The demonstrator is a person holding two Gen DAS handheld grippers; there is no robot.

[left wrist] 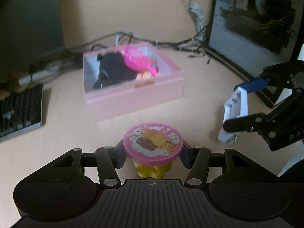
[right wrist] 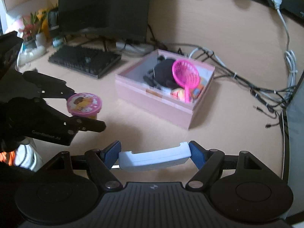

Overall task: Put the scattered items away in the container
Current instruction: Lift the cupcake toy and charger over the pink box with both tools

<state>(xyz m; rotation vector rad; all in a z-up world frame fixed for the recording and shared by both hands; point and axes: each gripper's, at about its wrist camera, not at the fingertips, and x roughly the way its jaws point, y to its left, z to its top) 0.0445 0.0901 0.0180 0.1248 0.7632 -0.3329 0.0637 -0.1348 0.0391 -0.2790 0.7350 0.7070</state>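
the left claw (left wrist: 153, 156) grips a small tub (left wrist: 153, 148) by its pink lid, which bears cartoon animal pictures; the tub body is yellow. the right claw (right wrist: 154, 156) clamps a white plastic case (right wrist: 154, 158) between its blue pads. lettering on the claw bodies is too blurred to read. the pink box (left wrist: 140, 95) sits ahead on the desk (left wrist: 66, 133), apart from both claws; it holds a black item (left wrist: 114, 66), a pink scoop (right wrist: 185, 74) and small toys. a keyboard (right wrist: 85, 60), monitor (right wrist: 103, 7) and cables (right wrist: 247, 81) lie behind.
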